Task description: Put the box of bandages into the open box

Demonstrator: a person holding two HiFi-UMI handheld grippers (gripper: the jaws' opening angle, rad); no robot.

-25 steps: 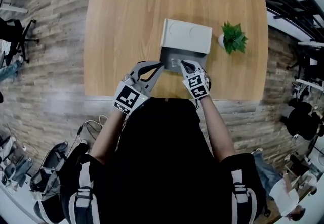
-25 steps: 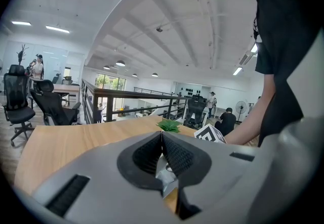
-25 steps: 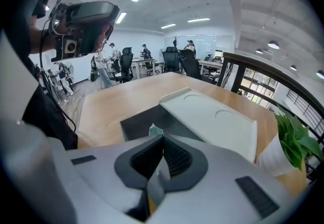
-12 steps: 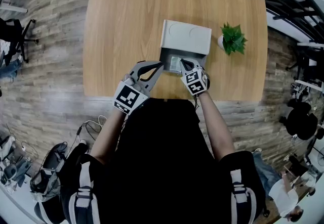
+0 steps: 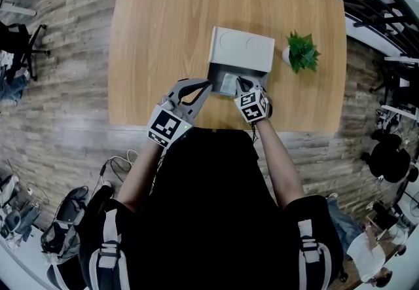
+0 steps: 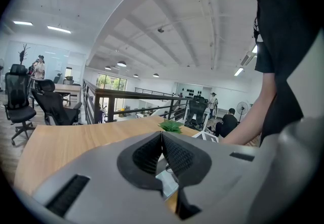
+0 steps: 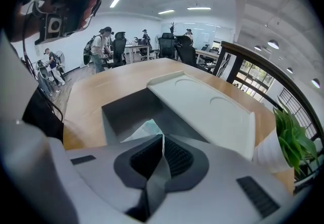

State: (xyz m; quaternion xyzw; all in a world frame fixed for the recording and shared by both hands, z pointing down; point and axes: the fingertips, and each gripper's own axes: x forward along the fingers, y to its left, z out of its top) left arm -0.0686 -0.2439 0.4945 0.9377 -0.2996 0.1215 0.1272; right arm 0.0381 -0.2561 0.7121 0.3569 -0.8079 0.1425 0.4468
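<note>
head view: nudged forward since a second ago, right gripper [image 5: 238, 83] now holding bandage box [image 5: 227, 84] inside the open box [image 5: 241, 50] on the desk [image 5: 157, 33]; likely near release.
left gripper view: left gripper [image 6: 162, 137] fingers [image 6: 147, 154] pressed together, empty.
right gripper view: fingers clamped on bandage box, low over the box's dark floor.

Open box [image 5: 255, 74] sat on worktop [image 5: 163, 33], right of centre, its lid [image 5: 241, 50] laid back on far side. Potted plant [image 5: 302, 50] just right of open box. Box of bandages [image 5: 227, 83] inside open box at near wall, pinched between right gripper [image 5: 241, 83] jaws. Left gripper [image 5: 208, 84] at open box's near-left corner, jaws together.
</note>
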